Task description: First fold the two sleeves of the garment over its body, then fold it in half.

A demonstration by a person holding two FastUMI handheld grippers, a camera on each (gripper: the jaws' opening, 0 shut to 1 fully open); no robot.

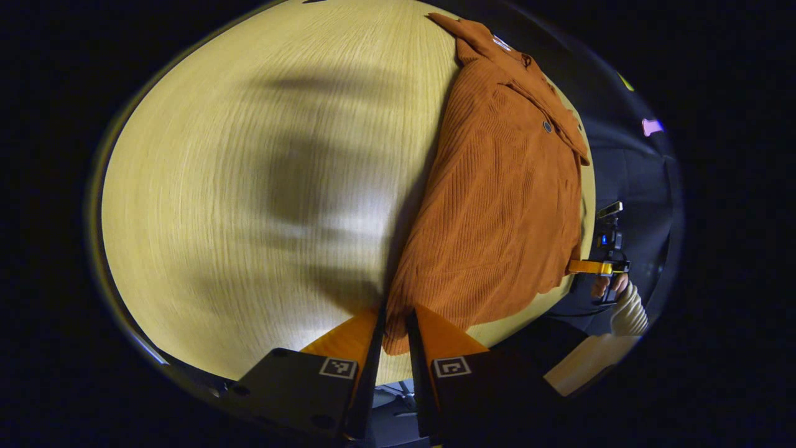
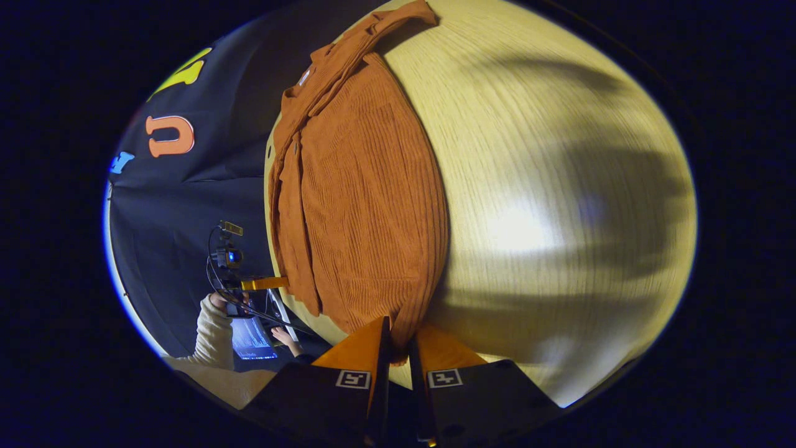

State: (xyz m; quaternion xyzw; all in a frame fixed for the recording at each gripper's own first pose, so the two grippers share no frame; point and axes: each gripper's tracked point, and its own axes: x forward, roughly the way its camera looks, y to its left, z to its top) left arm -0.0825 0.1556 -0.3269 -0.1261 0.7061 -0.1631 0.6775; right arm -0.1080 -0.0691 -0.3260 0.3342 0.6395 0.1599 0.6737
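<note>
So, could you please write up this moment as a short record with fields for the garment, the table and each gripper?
garment: orange ribbed shirt lying on the table, collar at the far end, a dark button visible on its front
table: light wooden tabletop, with shadows across it
left gripper: left gripper, fingers nearly together with the shirt's near edge between them
right gripper: right gripper, fingers nearly together on the shirt's opposite edge
person: a hand in a cream sleeve holds the other gripper at the table's edge
</note>
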